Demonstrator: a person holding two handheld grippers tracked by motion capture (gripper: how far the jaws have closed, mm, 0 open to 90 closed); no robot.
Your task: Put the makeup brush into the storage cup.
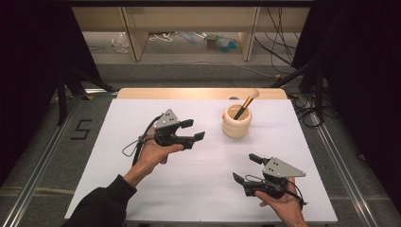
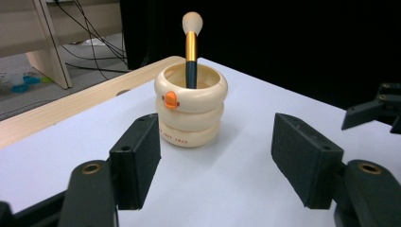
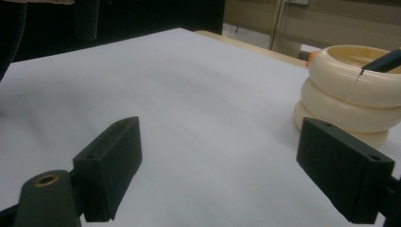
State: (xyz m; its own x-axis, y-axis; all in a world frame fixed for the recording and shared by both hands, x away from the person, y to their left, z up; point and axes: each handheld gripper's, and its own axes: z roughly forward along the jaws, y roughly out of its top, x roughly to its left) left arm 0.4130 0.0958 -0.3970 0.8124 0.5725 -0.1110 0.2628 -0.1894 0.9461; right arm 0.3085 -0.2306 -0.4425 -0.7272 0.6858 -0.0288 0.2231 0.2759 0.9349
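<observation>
A cream ringed cup (image 1: pixel 237 121) stands upright on the white table toward the back right, with a makeup brush (image 1: pixel 247 103) leaning inside it, bristle tip up. In the left gripper view the cup (image 2: pixel 191 111) shows a small orange duck mark, and the brush (image 2: pixel 191 45) rises from it. My left gripper (image 1: pixel 193 129) hovers open left of the cup, jaws pointing toward it, nothing between them. My right gripper (image 1: pixel 246 168) is open near the front right, held low. The right gripper view has the cup (image 3: pixel 350 92) at its right edge.
The white table sheet (image 1: pixel 142 189) has a wooden strip (image 1: pixel 198 93) along its far edge. Metal rails run down both sides on the floor. Beyond the table stand wooden legs with cables and clutter (image 1: pixel 220 42). Black curtains flank both sides.
</observation>
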